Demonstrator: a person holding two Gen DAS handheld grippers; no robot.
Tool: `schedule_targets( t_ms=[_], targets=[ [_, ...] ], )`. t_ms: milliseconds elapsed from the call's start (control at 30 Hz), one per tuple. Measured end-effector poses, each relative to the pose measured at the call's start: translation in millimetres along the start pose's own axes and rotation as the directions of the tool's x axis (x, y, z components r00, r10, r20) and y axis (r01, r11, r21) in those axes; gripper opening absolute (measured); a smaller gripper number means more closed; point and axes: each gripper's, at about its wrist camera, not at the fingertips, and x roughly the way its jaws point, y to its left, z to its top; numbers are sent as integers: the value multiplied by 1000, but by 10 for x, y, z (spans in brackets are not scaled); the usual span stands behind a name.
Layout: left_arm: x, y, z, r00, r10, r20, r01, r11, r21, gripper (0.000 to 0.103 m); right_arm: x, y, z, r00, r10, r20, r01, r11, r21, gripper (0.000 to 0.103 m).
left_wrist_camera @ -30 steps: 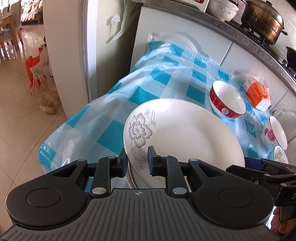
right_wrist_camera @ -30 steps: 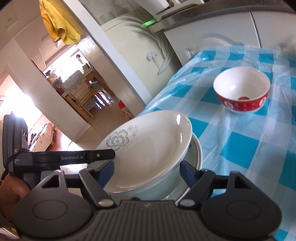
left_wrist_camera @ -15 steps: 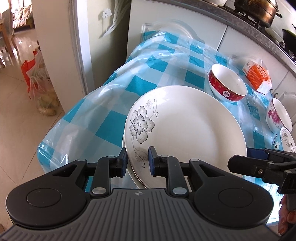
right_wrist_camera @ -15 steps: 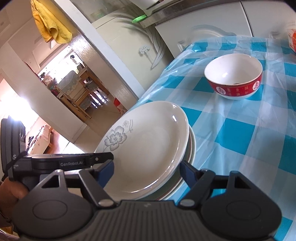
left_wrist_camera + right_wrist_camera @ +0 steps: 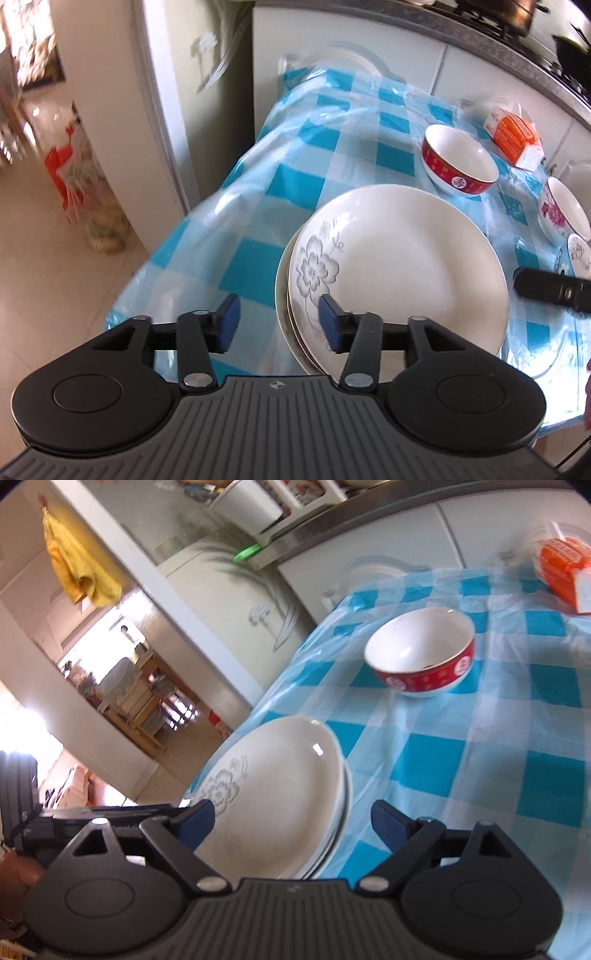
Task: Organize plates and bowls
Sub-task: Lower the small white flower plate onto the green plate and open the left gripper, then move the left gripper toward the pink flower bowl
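A white plate with a grey flower (image 5: 399, 266) lies on top of a stack of plates (image 5: 286, 317) on the blue-checked tablecloth (image 5: 325, 155). My left gripper (image 5: 279, 323) is open, its jaws astride the plate stack's near rim without touching. My right gripper (image 5: 291, 821) is open around the near edge of the same flowered plate (image 5: 273, 797). A red bowl (image 5: 458, 162) stands behind the stack; it also shows in the right wrist view (image 5: 421, 650). A bowl with pink flowers (image 5: 563, 210) is at the right.
An orange packet (image 5: 513, 133) lies at the table's back right. White cabinets (image 5: 369, 48) and a counter with a pot run behind. The table's left edge drops to the floor, where a bag (image 5: 85, 192) stands by the doorway.
My left gripper has opened and let go of the flowered plate, which now rests flat on the stack. Both grippers have drawn back a little.
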Motion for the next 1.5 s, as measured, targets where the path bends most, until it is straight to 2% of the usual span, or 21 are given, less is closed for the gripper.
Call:
schedule_targets(
  t_ms=[133, 300, 467, 567, 700, 933, 1000, 1200, 1333, 1500],
  targets=[
    [-38, -52, 39, 999, -14, 32, 12, 999, 50, 73, -93, -116, 3, 998, -31, 59, 28, 998, 53, 92],
    [-116, -184, 103, 991, -55, 118, 44, 994, 96, 87, -173, -161, -25, 987, -68, 143, 59, 996, 70, 92],
    [-179, -412, 122, 968, -138, 210, 103, 981, 167, 94, -218, -145, -74, 966, -102, 236, 88, 994, 70, 92],
    [-161, -551, 85, 947, -209, 245, 160, 965, 208, 95, -262, -152, -138, 949, -93, 302, 69, 994, 89, 94],
    [-63, -698, 10, 924, -283, 256, 222, 944, 244, 94, -334, -140, -316, 916, -113, 386, 78, 991, 105, 98],
    [-64, -833, -195, 868, -384, 315, 283, 903, 322, 94, -444, -27, -699, 864, -183, 469, 140, 982, 125, 99],
    [-82, -816, -266, 857, -393, 333, 286, 901, 326, 95, -485, 48, -810, 843, -217, 492, 182, 976, 117, 102],
    [-247, -665, -545, 802, -452, 390, 342, 884, 319, 95, -660, 281, -1177, 769, -295, 567, 292, 951, 99, 102],
    [-436, -580, -669, 807, -462, 368, 365, 880, 305, 95, -831, 393, -1362, 725, -393, 566, 371, 915, 160, 102],
    [-684, -502, -785, 785, -513, 346, 422, 853, 306, 98, -1078, 495, -1566, 673, -475, 567, 425, 876, 230, 102]
  ],
)
